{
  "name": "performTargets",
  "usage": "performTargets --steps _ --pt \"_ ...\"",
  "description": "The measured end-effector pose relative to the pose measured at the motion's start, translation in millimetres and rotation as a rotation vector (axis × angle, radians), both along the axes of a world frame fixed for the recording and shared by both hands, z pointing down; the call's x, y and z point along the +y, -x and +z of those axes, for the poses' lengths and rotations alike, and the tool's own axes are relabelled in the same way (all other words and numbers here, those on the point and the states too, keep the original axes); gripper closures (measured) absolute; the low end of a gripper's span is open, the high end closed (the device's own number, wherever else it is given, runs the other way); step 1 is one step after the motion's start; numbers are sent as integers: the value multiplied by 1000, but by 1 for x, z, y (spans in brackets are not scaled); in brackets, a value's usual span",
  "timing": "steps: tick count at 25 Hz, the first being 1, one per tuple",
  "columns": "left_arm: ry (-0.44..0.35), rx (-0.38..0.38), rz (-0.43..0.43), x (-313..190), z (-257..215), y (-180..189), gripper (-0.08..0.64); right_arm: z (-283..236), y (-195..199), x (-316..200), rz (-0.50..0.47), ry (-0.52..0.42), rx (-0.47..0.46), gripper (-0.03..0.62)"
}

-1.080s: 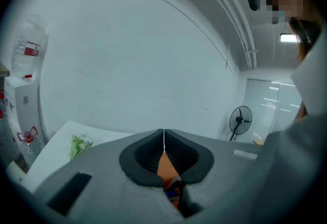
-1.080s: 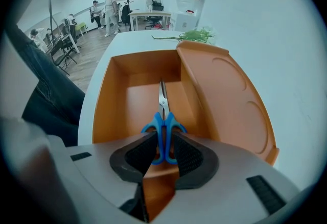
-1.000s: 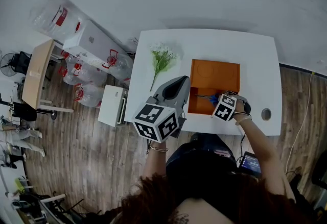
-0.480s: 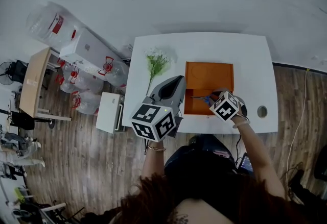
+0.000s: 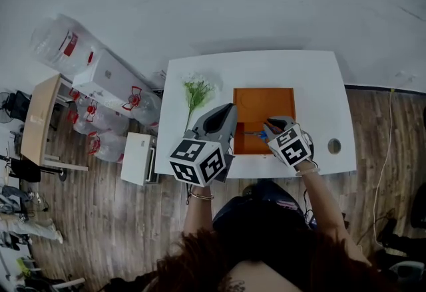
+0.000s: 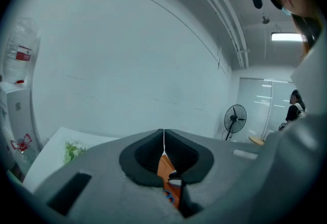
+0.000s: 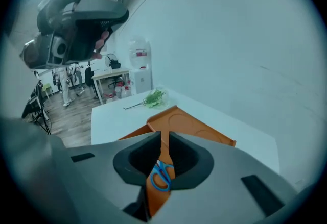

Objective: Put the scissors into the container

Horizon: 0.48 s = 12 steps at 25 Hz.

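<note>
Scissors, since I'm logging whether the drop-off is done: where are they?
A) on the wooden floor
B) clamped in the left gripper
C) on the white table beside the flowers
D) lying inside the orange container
D: the right gripper view shows the blue-handled scissors lying on the bottom of the orange container, and the head view agrees.

Overhead, two low forward views — container (image 5: 265, 106) shared

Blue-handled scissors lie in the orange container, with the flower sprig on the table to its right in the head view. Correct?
No. The flower sprig lies on the table to the left of the orange container, as the head view shows. The blue-handled scissors do lie in it.
</note>
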<state>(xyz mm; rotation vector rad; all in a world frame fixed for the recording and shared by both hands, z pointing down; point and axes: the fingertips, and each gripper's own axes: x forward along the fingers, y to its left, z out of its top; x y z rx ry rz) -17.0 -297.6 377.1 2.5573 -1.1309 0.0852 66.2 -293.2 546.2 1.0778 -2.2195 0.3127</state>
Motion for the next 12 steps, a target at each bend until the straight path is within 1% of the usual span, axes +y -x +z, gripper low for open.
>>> performTargets --steps 3,6,12 --pt "-11 1 8 2 -2 -4 541 -21 -2 -1 35 -50 -40 558" --pt "-15 3 19 4 -3 -9 541 -37 -7 -2 65 -97 -60 563" --pt "-31 -6 30 2 -7 -12 541 -69 -15 -3 122 -164 -104 581"
